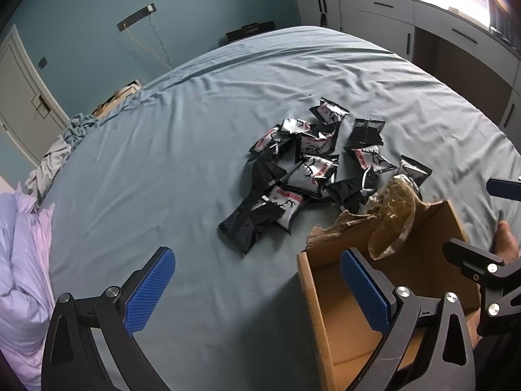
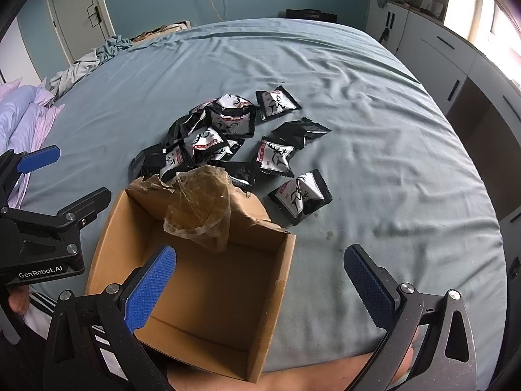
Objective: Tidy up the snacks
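Observation:
Several black-and-white snack packets (image 1: 312,163) lie in a loose pile on the blue bed sheet; they also show in the right wrist view (image 2: 234,140). An open, empty cardboard box (image 2: 202,290) with a torn flap and crumpled clear tape (image 2: 202,208) stands in front of the pile; it also shows in the left wrist view (image 1: 390,280). My left gripper (image 1: 257,290) is open and empty, to the left of the box. My right gripper (image 2: 260,283) is open and empty, above the box's right wall.
The bed sheet (image 1: 169,169) is wrinkled and wide. Pale purple bedding (image 1: 22,260) and crumpled clothes (image 1: 62,150) lie at the left edge. White cabinets (image 1: 423,32) stand beyond the bed on the right. A door (image 2: 75,6) is at the far left.

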Tool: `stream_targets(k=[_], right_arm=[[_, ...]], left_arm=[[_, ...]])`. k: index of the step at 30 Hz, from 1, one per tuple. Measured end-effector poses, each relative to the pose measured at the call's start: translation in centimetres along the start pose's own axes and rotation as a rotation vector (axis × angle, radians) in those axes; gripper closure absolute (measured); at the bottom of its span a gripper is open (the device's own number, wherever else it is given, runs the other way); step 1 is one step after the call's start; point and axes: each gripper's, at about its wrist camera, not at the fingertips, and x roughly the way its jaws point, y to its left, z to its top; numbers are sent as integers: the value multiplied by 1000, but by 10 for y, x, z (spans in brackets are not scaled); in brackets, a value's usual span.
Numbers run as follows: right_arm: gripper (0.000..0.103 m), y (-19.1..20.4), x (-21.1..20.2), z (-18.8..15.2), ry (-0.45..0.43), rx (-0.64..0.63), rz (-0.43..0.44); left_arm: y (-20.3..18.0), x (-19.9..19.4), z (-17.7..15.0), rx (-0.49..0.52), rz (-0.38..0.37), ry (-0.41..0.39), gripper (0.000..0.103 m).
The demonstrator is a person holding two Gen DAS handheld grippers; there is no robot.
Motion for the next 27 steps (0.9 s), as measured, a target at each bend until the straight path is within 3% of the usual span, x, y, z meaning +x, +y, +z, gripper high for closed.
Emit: stream_targets(k=[27], right_arm=[[0,-2,0,1,0,10,0]], left_arm=[[-1,2,0,10,3,7,0]])
